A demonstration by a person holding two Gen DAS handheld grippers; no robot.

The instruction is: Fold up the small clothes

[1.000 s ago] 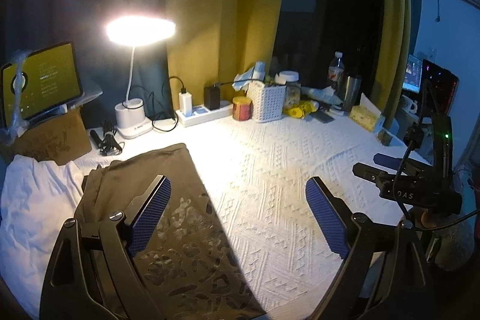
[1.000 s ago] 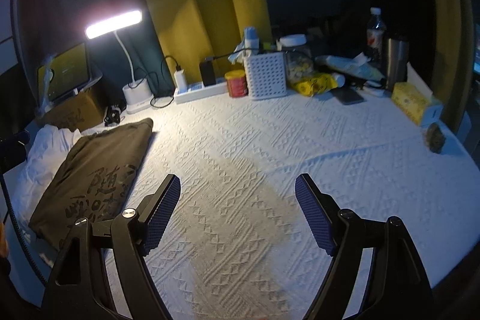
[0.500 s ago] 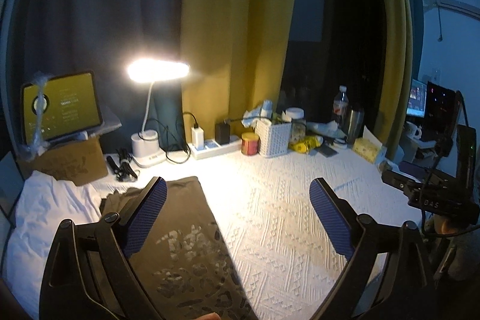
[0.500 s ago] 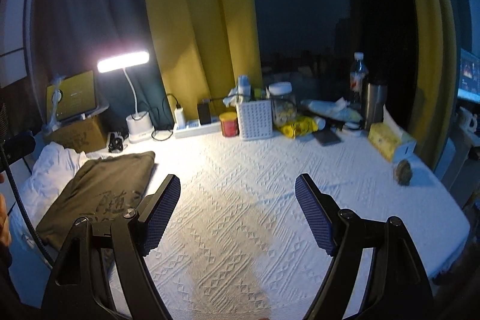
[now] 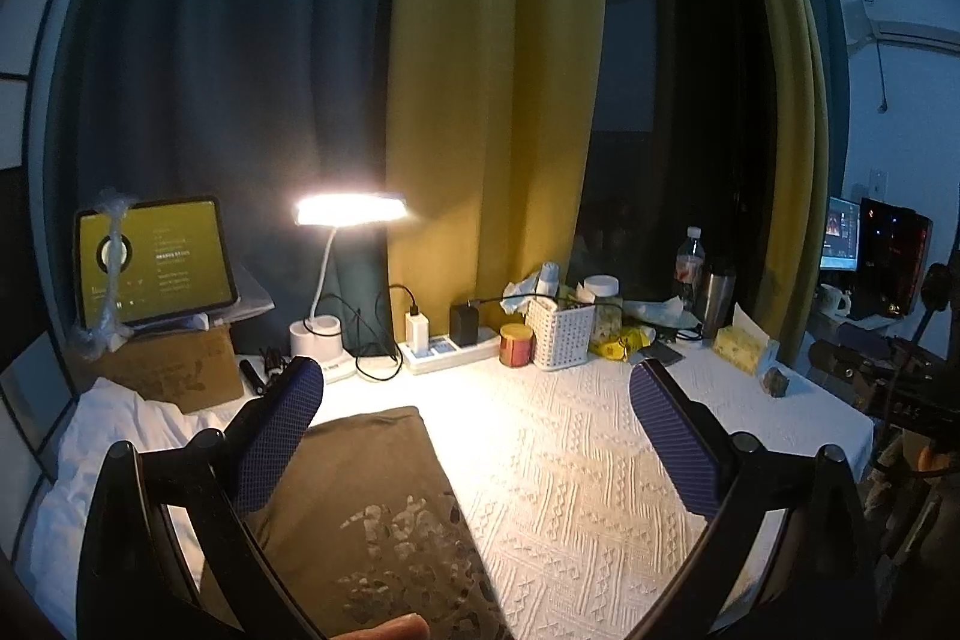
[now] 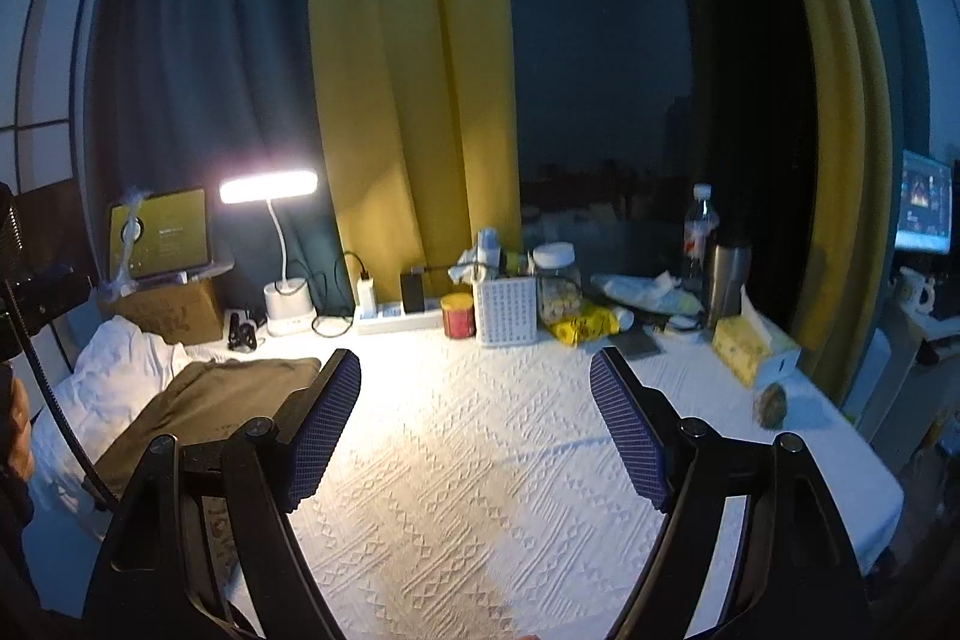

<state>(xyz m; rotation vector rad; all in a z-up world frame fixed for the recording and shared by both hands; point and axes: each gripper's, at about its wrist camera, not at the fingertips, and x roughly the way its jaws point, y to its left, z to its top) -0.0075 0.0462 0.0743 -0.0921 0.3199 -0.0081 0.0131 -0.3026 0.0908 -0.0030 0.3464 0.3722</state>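
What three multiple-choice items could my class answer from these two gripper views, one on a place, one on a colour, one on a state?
1. Where does the folded shirt lie?
A. on the left of the table
B. beside the tissue box
C. on the tablet

2. What colour is the small round tin?
A. green
B. red
C. white

3. How do the left gripper and right gripper stand?
A. both shut on cloth
B. one open, one shut
C. both open, holding nothing

Answers: 1 A, it lies next to the white cloth at the left edge. 2 B, its side is red. 3 C, wide gaps show bare tablecloth.
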